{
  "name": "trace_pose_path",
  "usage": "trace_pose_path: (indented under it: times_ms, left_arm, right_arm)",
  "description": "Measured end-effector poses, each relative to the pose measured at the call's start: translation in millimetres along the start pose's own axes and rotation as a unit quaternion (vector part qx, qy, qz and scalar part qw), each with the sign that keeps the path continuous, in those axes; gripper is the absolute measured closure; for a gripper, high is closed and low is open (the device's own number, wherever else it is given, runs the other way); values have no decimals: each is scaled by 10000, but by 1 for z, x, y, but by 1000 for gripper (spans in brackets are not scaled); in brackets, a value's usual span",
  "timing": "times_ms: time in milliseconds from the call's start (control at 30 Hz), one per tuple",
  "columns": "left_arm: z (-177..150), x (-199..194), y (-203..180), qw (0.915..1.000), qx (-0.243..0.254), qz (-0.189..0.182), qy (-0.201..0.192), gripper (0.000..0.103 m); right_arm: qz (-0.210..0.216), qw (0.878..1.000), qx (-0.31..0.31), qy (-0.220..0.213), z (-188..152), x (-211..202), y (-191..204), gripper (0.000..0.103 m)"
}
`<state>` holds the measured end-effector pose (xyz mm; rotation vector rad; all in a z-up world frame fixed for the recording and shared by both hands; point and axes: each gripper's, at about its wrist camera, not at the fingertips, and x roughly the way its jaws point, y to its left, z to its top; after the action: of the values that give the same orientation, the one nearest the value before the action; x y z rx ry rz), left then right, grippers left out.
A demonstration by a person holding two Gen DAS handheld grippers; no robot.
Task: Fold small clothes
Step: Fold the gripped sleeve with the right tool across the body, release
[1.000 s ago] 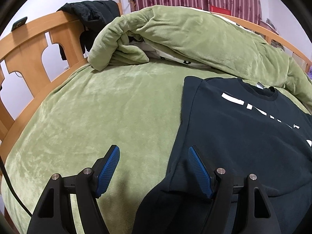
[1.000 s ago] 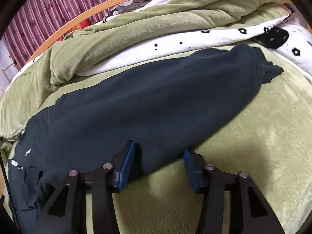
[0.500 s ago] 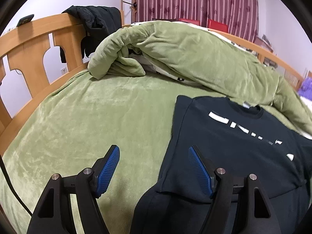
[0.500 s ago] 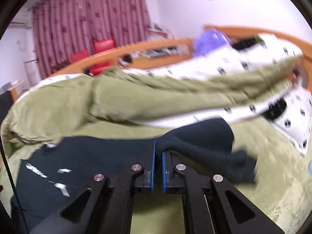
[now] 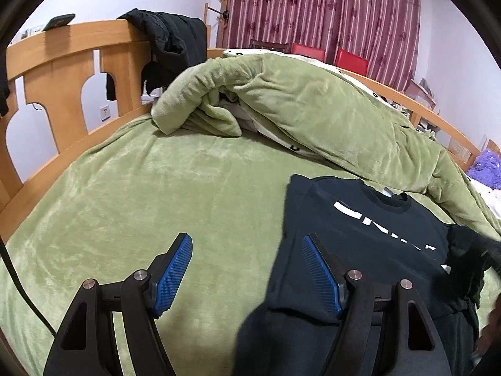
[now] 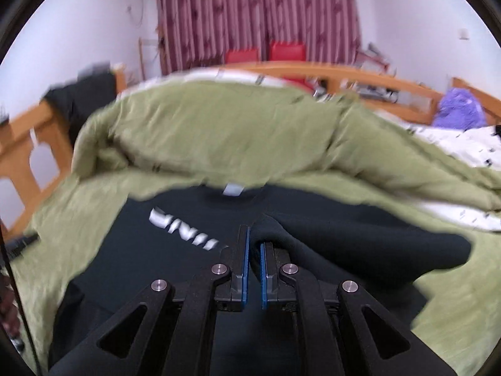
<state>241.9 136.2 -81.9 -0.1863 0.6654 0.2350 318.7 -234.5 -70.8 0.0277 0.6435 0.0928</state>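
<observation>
A black sweatshirt (image 5: 369, 238) with white chest lettering lies flat on the green bed cover. My left gripper (image 5: 247, 266) is open and empty, low over the sweatshirt's left edge. Its right finger is above the fabric and its left finger above bare cover. In the right wrist view my right gripper (image 6: 253, 250) is shut on the sweatshirt's sleeve (image 6: 360, 244) and holds it lifted over the sweatshirt's chest (image 6: 175, 244). The carried sleeve also shows in the left wrist view (image 5: 469, 253) at the right edge.
A bunched green duvet (image 5: 297, 100) lies along the far side of the bed. The wooden bed rail (image 5: 62, 72) runs on the left with a black jacket (image 5: 169, 40) hung over it. A purple plush (image 6: 457, 109) sits far right. Green cover (image 5: 156, 194) spreads left of the sweatshirt.
My right gripper shut on the sleeve, lifted it and carried it left over the sweatshirt's chest. My left gripper stayed open and its view tilted up a little.
</observation>
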Motion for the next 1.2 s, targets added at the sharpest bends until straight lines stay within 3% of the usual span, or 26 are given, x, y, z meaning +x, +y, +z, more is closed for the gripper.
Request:
trace_pose_path:
  times_ms: [133,367,433,500,567,800,900,1033,1133,1200]
  left_arm:
    - [2,-2,16,9998,-195,-19,15,32]
    - [5,2,24,9991,-385,-129,94,32]
    - [6,2,21,9993,-343,-146,68,32]
    - [6,1,17,9994,-302,-155,37,32]
    - [5,1,13,9995,-283,-159,32,32]
    - [1,3,2,9997,-208,-132,39,32]
    - [-2,6,-4,9999,-120,-100,65,32]
    - [-5,10,-13,9999,16,-50,98,32]
    - [-6,14,-16,9999,55,-38,121,32]
    - [-6,17,-19,9998,74,-37,157,32]
  right_arm:
    - [35,9984,-61,556,-39,48,32,95]
    - [117,9884,-251,1492,-84,86,31,78]
    - [211,9891,-310,1424,-85,72,25,74]
    - [313,9914,-310,1232,-82,51,14,61]
    - [309,9943,-299,980,-76,27,-1,58]
    - [-550,9982,-99,234,-48,-31,-91,52]
    - [-866,9949,432,282,-45,-29,-137,51]
    - [-986,9881,1040,558,-60,-12,-181,51]
    - [-958,9844,1267,751,-72,3,-198,50]
    - [-810,9819,1461,897,-80,16,-207,44]
